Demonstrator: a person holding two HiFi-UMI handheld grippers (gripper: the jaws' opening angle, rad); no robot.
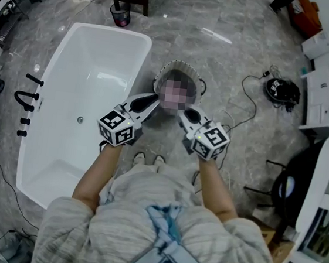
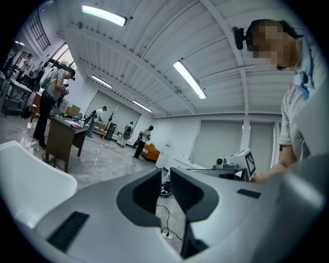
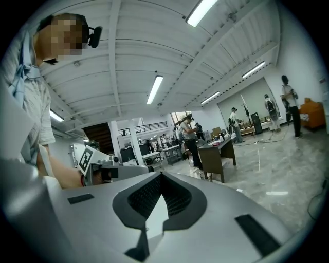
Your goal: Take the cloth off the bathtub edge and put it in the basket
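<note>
Rim of the bathtub (image 1: 91, 49) shows no cloth; it probably lies in the basket (image 1: 200, 85) just right of the bathtub, though the inside is masked. Left hand-held gripper (image 1: 150, 101) is narrowly spread and empty, right hand-held gripper (image 1: 185, 113) is pressed together and empty. Task looks finished.

shirt (image 1: 82, 230): pale striped, short-sleeved | strap (image 1: 162, 225): light blue | shoes (image 1: 140, 157): white

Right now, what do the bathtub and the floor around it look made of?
Bathtub: smooth, glossy white, probably acrylic or enamelled; soft highlights show on its inner walls. Floor: polished grey stone or marble-look tile, with pale veining and a bright lamp reflection.
</note>
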